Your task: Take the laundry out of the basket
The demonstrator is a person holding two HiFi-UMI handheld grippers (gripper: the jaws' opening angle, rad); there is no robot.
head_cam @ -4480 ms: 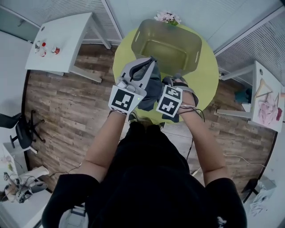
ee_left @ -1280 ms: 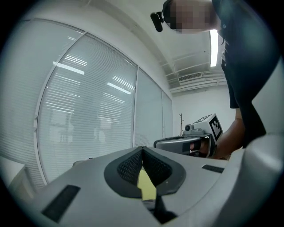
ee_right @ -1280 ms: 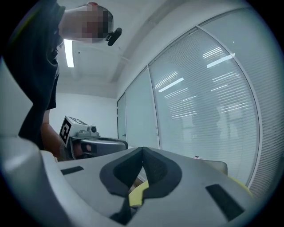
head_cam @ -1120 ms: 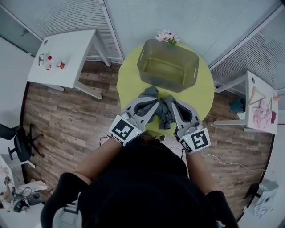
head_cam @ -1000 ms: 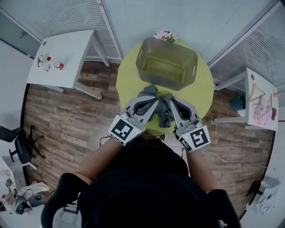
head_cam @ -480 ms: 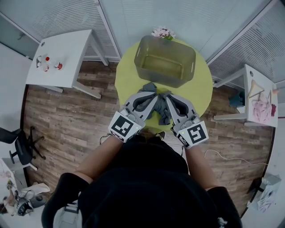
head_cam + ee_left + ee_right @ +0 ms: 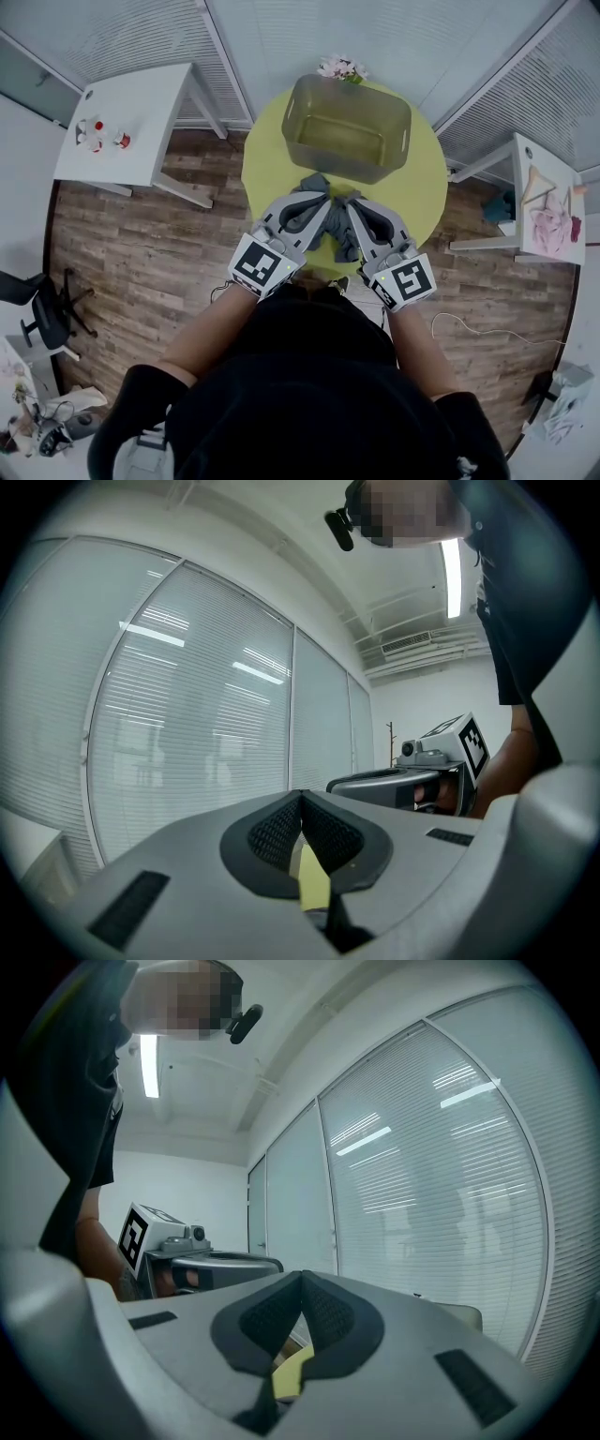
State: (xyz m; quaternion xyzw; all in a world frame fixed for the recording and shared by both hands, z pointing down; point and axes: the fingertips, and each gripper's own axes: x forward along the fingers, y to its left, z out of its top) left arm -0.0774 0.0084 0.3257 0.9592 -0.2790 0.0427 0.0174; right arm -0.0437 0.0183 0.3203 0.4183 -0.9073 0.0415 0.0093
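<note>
We've got our left claw (image 7: 320,198) and right claw (image 7: 350,202) both clenched shut over the grey laundry (image 7: 343,246) on the yellow table (image 7: 424,195), near the basket (image 7: 345,165).

We are holding both grippers out in front of the torso, pointing level and away from us. The left gripper (image 7: 324,200) and the right gripper (image 7: 350,202) are angling toward each other, so their tips are sitting close together while the marker cubes (image 7: 260,270) at the rear are standing well apart. The left forearm (image 7: 211,328) and the right forearm (image 7: 417,345) are reaching forward, bare below black sleeves. In the left gripper view the pads (image 7: 277,832) are meeting at the tip with nothing between them. The right gripper view is showing its jaws closed and empty likewise.
</note>
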